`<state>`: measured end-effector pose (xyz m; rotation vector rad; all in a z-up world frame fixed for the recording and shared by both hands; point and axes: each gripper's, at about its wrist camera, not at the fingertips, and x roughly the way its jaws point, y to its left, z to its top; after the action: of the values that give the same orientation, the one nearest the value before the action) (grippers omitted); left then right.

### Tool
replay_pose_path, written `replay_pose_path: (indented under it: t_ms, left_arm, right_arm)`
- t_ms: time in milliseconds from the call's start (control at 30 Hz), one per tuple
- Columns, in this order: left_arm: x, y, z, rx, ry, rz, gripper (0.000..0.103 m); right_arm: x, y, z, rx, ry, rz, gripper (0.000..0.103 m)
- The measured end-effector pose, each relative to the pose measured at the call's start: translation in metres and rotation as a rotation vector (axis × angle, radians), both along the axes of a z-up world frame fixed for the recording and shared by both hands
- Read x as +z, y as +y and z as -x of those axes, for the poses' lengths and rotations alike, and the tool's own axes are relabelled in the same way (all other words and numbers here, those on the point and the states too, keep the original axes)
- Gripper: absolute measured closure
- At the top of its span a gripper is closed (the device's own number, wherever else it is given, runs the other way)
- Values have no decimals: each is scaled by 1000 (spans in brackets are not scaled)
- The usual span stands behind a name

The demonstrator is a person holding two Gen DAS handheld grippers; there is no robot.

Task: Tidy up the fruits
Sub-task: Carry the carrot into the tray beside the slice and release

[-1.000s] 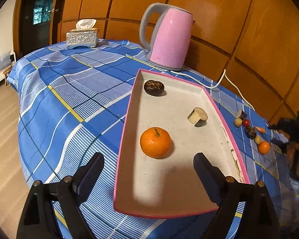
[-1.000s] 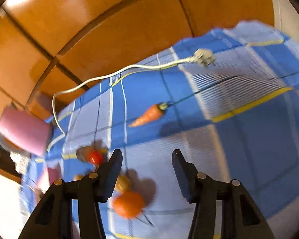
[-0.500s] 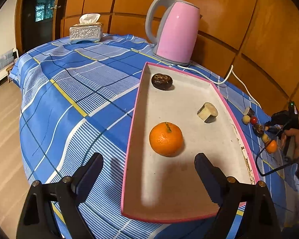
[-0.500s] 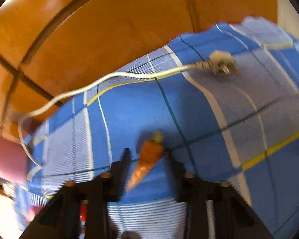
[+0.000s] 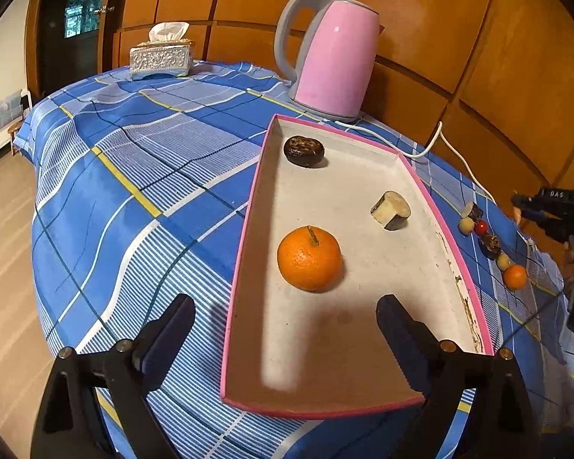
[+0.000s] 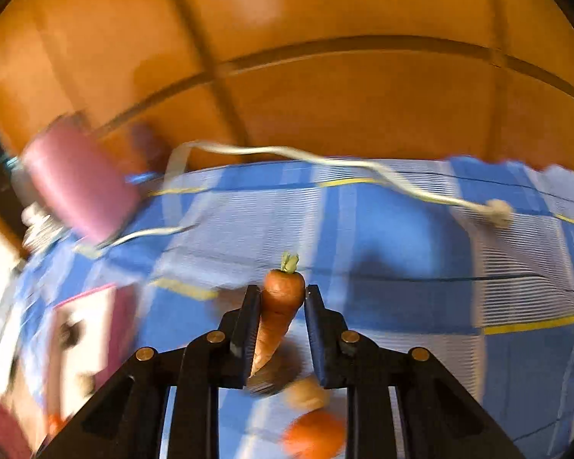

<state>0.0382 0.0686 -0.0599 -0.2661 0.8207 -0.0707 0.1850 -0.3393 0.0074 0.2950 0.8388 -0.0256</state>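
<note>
A pink-rimmed tray lies on the blue checked tablecloth and holds an orange, a dark wrinkled fruit and a cut white piece. My left gripper is open and empty over the tray's near end. My right gripper is shut on a small carrot, held above the cloth. Several small fruits lie in a row right of the tray, among them a small orange, a red one and a dark one.
A pink kettle stands behind the tray, its white cord trailing along the table's back edge to a loose plug. A tissue box sits at the far left corner. Wood panels back the table.
My right gripper closed on the carrot and lifted it off the cloth, swinging toward the tray. My left gripper stayed open and drew back slightly over the tray.
</note>
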Motion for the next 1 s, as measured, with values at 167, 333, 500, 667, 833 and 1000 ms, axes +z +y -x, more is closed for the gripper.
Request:
replay_pose_path:
  t_ms: [167,333,500,667,833,1000]
  left_arm:
    - [2,0,4,-2,-4,3,7]
    - [1,4,5,1,3,11,6]
    - [0,8,5,9,2,21,6]
    - [-1,9,5,14,5,25,6]
    - [0,8,4,12,3,23,6]
    - [0,7,4,10,2,21,6]
  right_arm:
    - [2,77,4,262,23,-40,80]
    - [-5,157,6,415,39,-4,80]
    - [-23,211,-8,463,51,107,79]
    - [-33,223,-14,451,64,170,74]
    - [-33,211,-8,413,50,153,74]
    - [-22,193,12,365,4,125,74]
